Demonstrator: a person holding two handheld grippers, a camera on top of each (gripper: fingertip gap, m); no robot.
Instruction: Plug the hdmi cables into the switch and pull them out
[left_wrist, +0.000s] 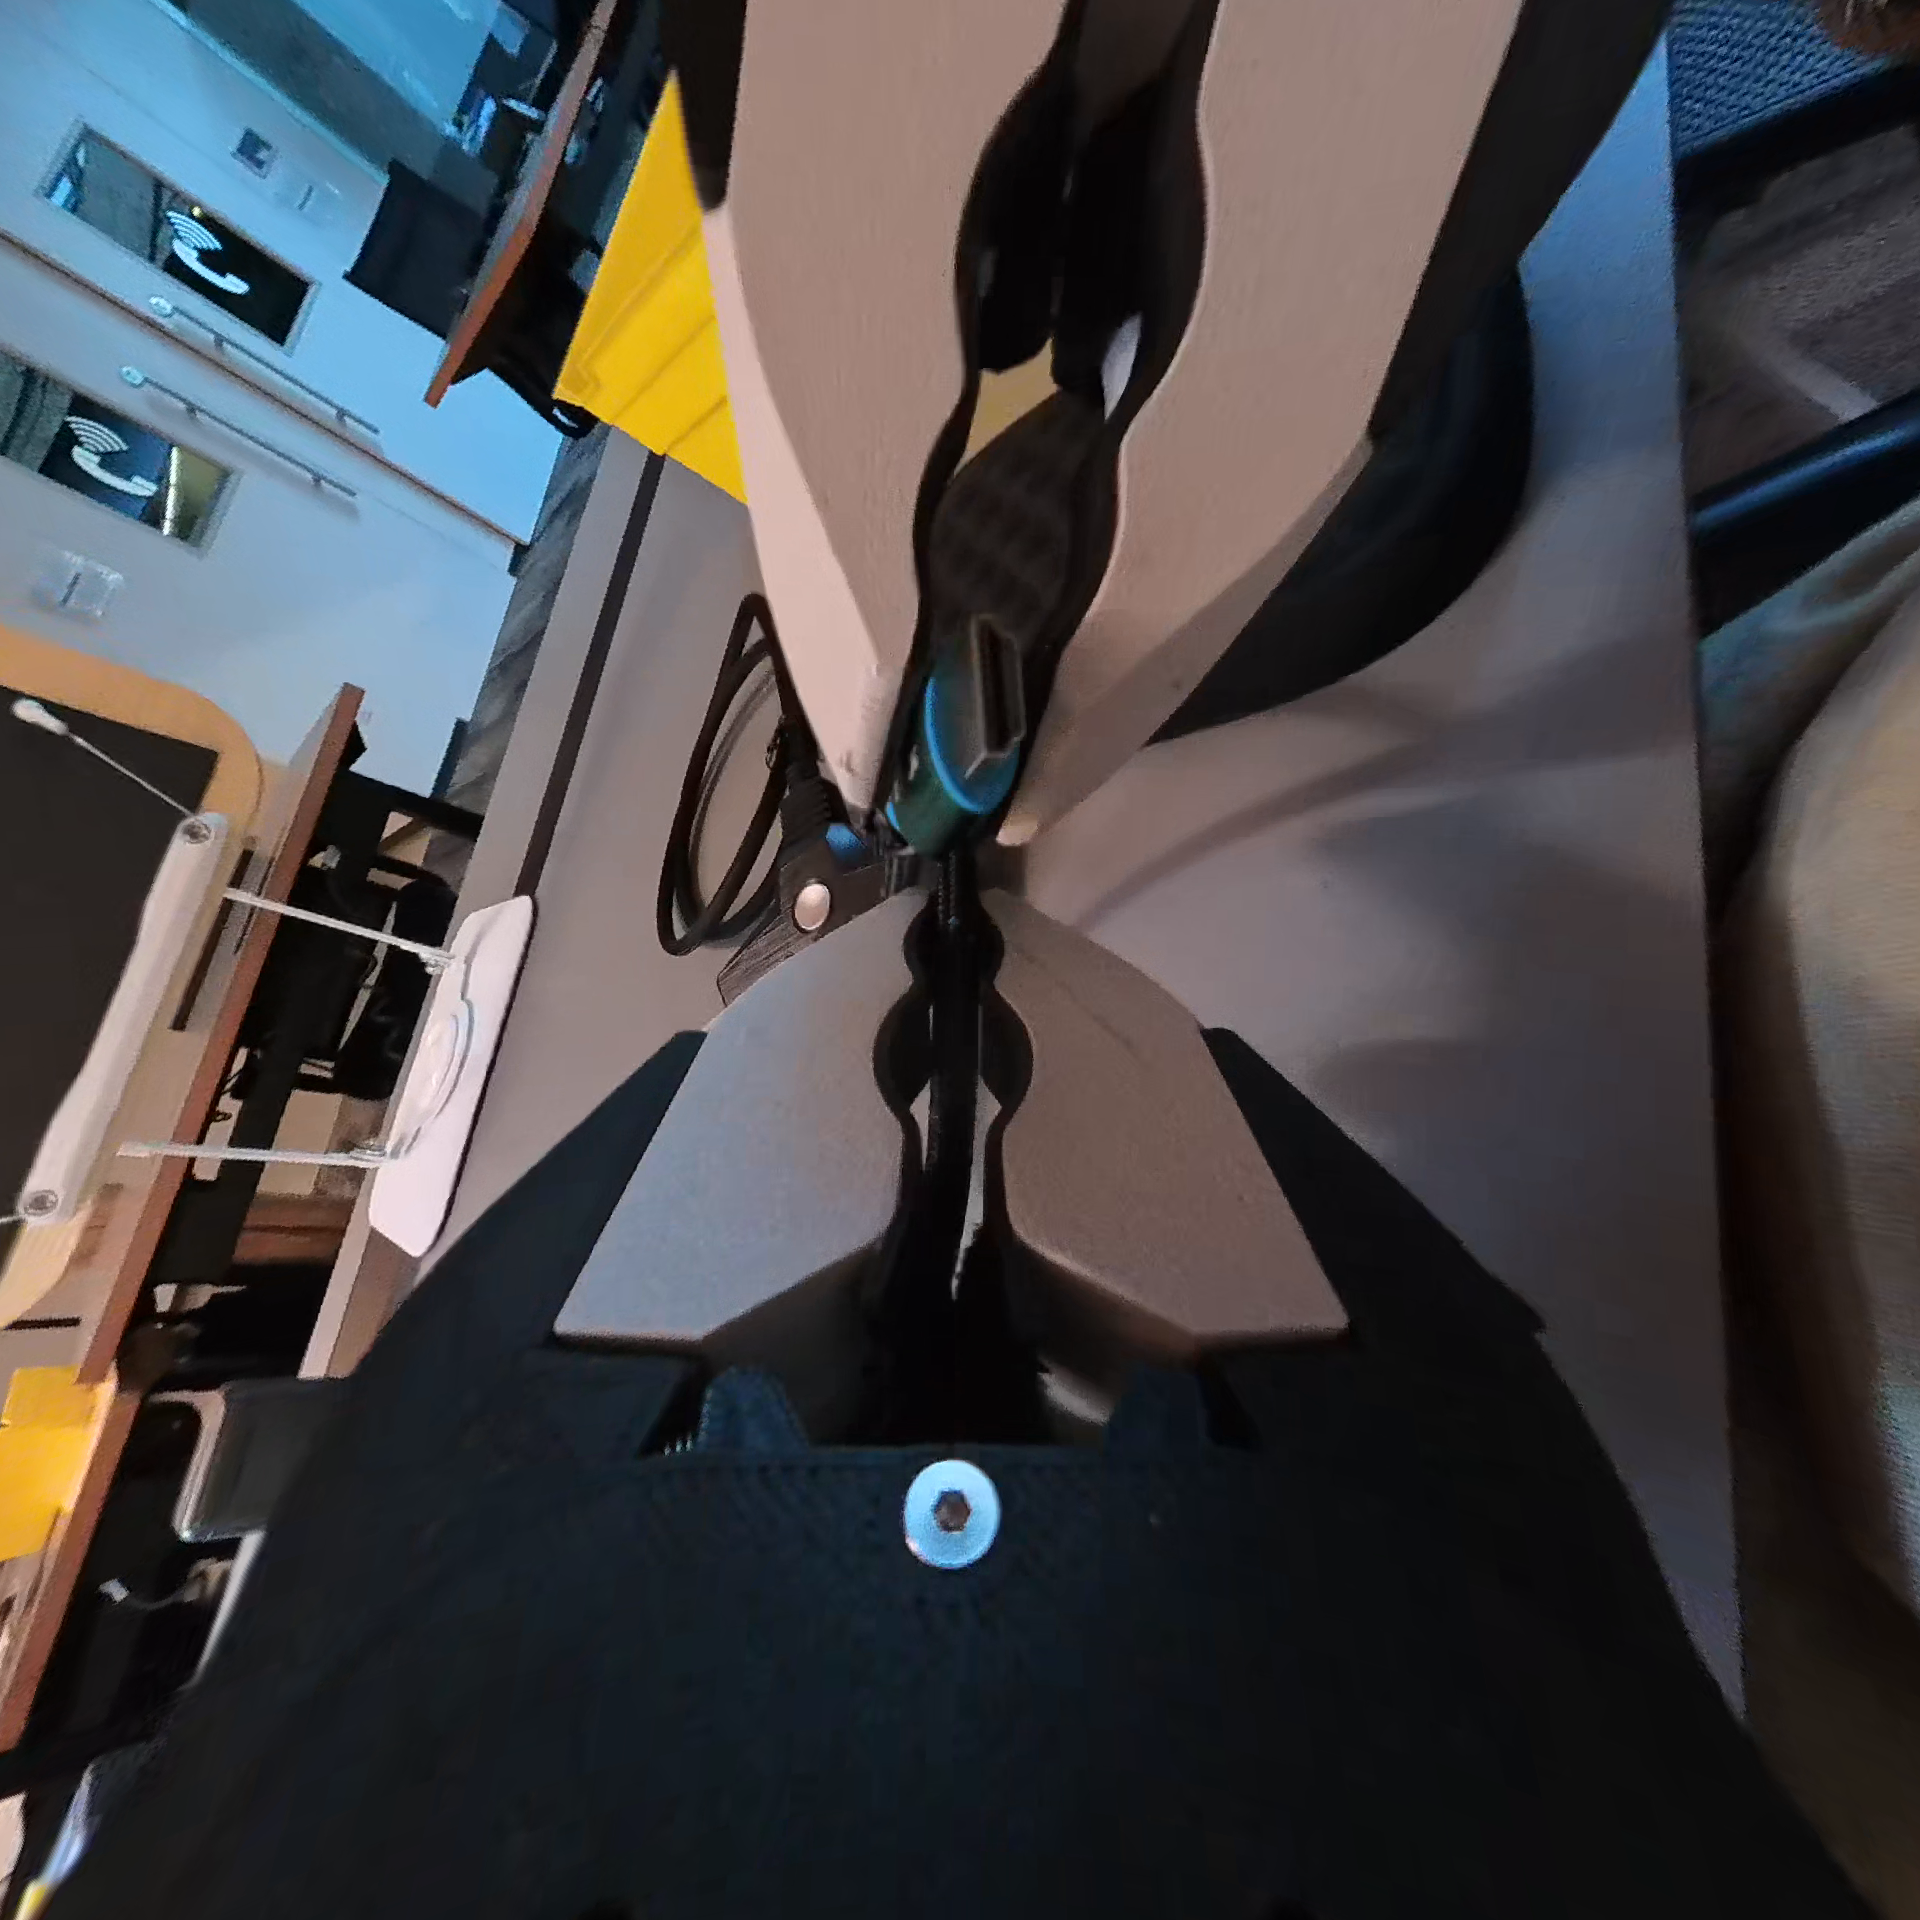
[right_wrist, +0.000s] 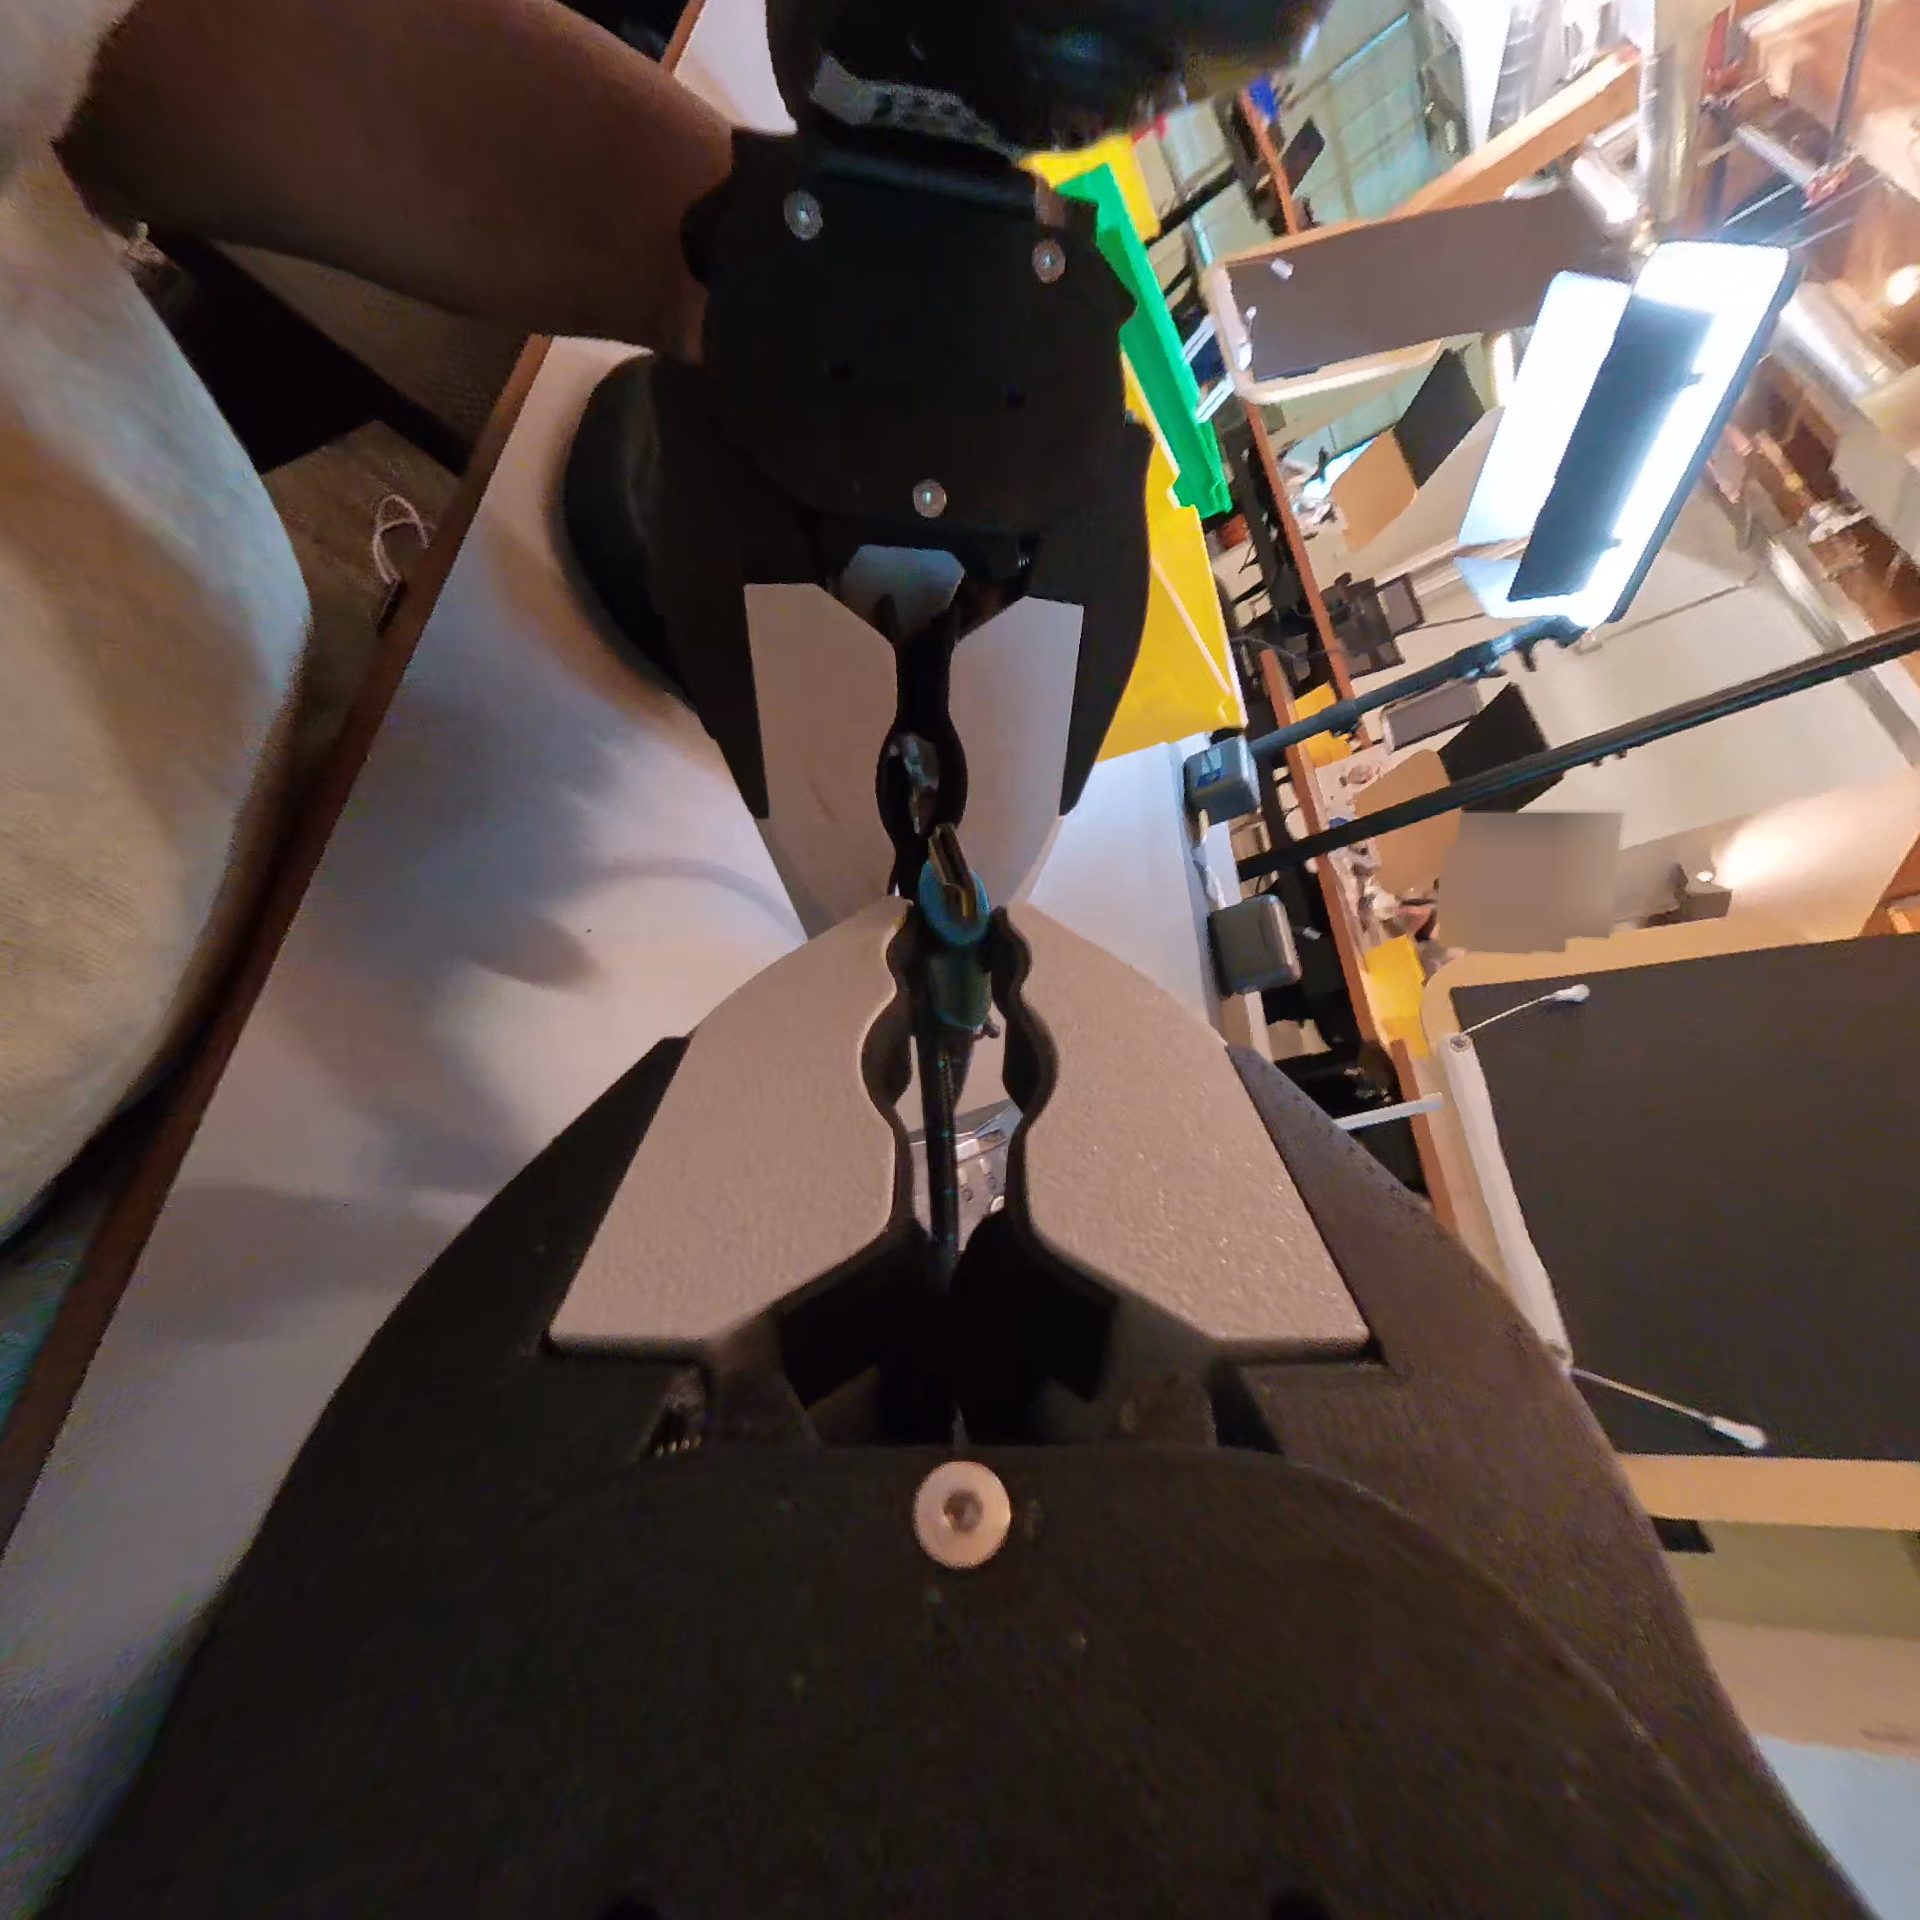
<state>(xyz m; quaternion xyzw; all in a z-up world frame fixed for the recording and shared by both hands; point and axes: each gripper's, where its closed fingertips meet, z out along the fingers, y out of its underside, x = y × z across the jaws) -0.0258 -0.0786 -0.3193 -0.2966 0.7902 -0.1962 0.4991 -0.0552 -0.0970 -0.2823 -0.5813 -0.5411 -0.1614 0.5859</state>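
Two hand-held grippers, your left (left_wrist: 951, 831) and right (right_wrist: 951, 914), are meeting tip-to-tip, both clamping one HDMI plug (left_wrist: 977, 727), its axis running along the fingers.

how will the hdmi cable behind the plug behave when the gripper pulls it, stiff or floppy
Probably floppy: the braided cable trails loosely behind the plug in the right gripper. The plug itself looks rigid, so it should stay put in the grip. The coiled black cable on the table likewise suggests easy bending.
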